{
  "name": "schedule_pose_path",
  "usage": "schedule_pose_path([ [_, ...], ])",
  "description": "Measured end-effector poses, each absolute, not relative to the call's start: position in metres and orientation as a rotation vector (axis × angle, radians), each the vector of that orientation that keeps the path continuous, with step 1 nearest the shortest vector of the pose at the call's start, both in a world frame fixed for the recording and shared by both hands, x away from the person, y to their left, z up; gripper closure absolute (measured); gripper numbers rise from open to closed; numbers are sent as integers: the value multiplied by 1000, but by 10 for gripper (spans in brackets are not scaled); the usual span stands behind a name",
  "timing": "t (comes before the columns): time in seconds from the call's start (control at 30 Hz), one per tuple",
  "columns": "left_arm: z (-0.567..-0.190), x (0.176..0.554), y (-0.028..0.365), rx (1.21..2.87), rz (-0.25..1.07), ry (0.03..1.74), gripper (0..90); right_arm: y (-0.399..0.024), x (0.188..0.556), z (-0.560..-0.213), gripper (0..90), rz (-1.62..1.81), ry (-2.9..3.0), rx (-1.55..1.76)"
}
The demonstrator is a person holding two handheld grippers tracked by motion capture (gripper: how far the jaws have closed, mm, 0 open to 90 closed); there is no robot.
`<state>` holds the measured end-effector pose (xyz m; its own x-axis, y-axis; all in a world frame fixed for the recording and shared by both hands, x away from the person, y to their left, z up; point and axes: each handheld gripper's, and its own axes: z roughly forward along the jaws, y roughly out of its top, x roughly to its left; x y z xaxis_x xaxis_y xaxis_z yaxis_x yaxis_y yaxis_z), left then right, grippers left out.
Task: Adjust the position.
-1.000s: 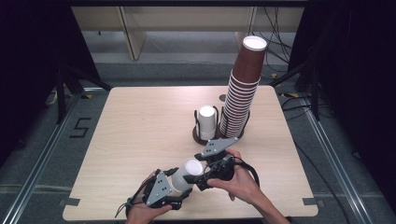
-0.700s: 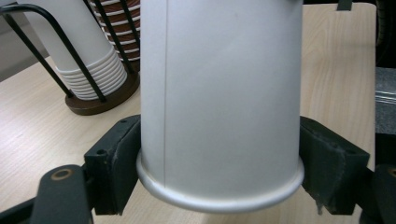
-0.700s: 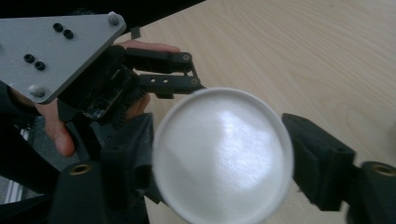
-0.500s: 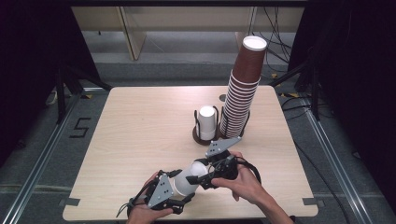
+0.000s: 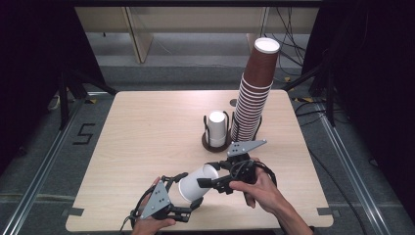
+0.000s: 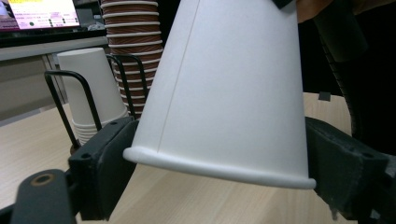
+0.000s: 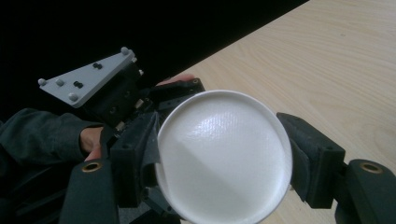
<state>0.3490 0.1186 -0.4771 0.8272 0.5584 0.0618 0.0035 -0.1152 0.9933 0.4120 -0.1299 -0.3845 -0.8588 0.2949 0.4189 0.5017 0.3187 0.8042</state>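
Observation:
A white paper cup (image 5: 195,181) hangs on its side over the table's front edge, held between both grippers. My left gripper (image 5: 188,192) is shut on its rim end; in the left gripper view the two black jaws press either side of the white paper cup (image 6: 224,93). My right gripper (image 5: 211,175) is shut on the narrow base end. In the right gripper view the cup's round bottom (image 7: 224,154) faces the camera between the jaws, with the left gripper's grey plate (image 7: 84,77) behind it.
A black wire holder with nested white cups (image 5: 217,128) stands at the table's middle right, also seen at the left of the left gripper view (image 6: 91,88). Beside it rises a tall leaning stack of brown cups (image 5: 257,88). The wooden table (image 5: 142,127) lies bare to the left.
The cup has tipped from end-up to lying slanted between the grippers. My left gripper has drawn slightly left and toward the front edge. The right gripper has barely moved.

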Motion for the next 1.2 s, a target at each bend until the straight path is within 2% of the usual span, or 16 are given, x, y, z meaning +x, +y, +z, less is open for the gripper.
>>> schedule_pose_path([
  [0.27,-473,351,121,1730,485,439,225,-132,417,-388,320,-1564,-2430,-675],
  [0.3,-473,351,122,1752,492,435,232,-134,417,-387,241,-1538,-2513,-640],
  [0.43,-473,352,122,1836,505,415,235,-137,416,-380,193,-1455,-2689,-541],
  [0.6,-472,349,120,1957,513,353,237,-136,407,-377,205,-1297,-2879,-328],
  [0.87,-472,346,116,1980,489,309,237,-130,402,-384,205,-1203,-2926,-208],
  [1.2,-472,346,116,1981,454,281,224,-123,404,-395,333,-1156,-2863,-122],
])
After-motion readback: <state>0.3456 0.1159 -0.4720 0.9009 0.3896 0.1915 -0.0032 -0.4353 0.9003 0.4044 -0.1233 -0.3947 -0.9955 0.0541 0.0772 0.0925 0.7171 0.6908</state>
